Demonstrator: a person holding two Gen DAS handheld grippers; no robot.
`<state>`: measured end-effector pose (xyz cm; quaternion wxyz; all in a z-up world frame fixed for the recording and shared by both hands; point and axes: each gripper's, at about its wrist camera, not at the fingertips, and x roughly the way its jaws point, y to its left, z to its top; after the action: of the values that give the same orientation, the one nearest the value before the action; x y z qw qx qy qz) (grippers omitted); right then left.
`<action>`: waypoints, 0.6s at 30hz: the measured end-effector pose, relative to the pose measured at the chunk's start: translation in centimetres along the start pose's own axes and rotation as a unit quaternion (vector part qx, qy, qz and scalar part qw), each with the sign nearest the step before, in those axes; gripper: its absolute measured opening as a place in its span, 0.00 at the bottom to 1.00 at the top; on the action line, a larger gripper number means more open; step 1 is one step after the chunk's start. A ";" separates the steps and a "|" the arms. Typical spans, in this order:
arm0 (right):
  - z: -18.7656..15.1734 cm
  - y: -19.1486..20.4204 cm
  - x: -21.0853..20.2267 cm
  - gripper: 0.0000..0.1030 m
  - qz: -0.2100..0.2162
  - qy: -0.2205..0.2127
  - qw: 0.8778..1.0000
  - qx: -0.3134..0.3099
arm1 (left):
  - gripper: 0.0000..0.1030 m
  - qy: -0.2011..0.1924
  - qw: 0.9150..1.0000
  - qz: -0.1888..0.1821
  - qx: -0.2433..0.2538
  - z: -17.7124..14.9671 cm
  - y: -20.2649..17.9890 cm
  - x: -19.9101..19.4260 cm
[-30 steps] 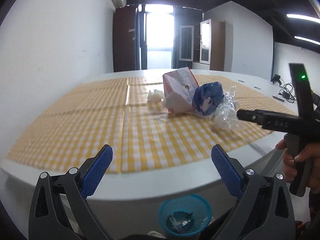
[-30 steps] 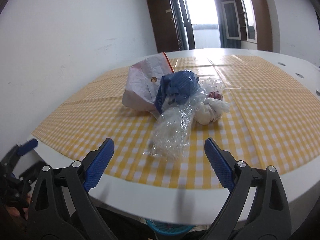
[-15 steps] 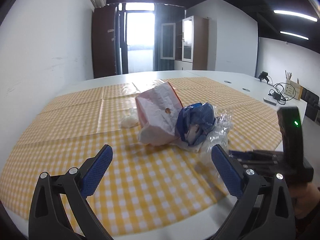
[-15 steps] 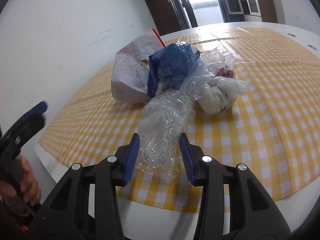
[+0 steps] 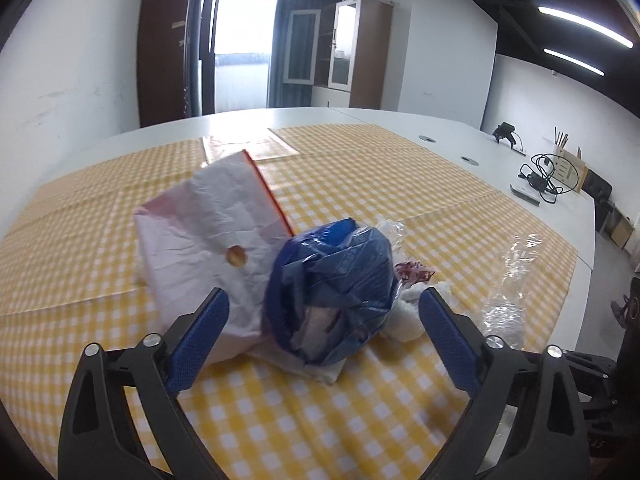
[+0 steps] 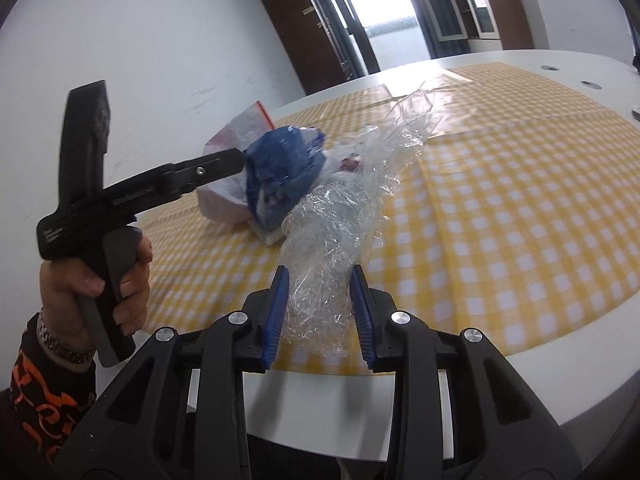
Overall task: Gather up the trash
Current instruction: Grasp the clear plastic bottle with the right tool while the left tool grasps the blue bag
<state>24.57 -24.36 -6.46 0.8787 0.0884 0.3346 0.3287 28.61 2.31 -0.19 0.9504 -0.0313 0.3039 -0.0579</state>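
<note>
Trash is lying in a heap on the yellow checked cloth (image 5: 360, 184) covering the white table (image 6: 360, 396): a crumpled white bag (image 5: 204, 236) with a red edge, a blue bag (image 5: 336, 284) leaning against its right side, a small white wad (image 5: 412, 316) with a dark red scrap just to the right of the blue one, and a clear wrap (image 6: 332, 240) stretching toward the table's near edge.

The right gripper (image 6: 320, 312) is pinching the near end of the clear wrap; its jaws have just been closing, and the blue pads (image 6: 276, 312) are pressing into the crinkled film from both sides. The wrap's far end is fanning out beside the blue bag (image 6: 280, 172). In the left wrist view the same wrap (image 5: 508, 288) is showing as a glinting strip at the right of the heap.

The left gripper (image 5: 320, 340) is hovering with its jaws spread wide, having just narrowed a little, and the blue bag and part of the white bag are sitting between the pads (image 5: 196, 344) without either pad touching them. Seen from the right wrist, a hand (image 6: 100, 280) is gripping that tool's handle, its finger reaching up to the blue bag; whether it is touching cannot be told.

Far back on the table, a tangle of black cable (image 5: 540, 176) is lying well apart from the heap.
</note>
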 end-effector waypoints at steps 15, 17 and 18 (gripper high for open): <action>0.7 -3.2 -1.7 0.28 -0.004 -0.017 1.000 0.016 | 0.32 0.004 0.999 0.002 -0.032 -0.4 -1.0 2.1; 0.5 -2.9 -1.7 0.28 -0.003 -0.016 1.000 0.011 | 0.31 -0.011 0.999 0.000 -0.036 -0.6 -1.0 0.8; 0.5 -2.6 -1.8 0.28 -0.003 -0.016 1.000 0.008 | 0.31 -0.018 0.999 -0.001 -0.041 -0.7 -0.9 0.1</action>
<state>25.21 -27.48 -6.13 0.8841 0.0993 0.3233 0.3224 28.20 1.44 -0.69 0.9536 -0.0714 0.2888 -0.0454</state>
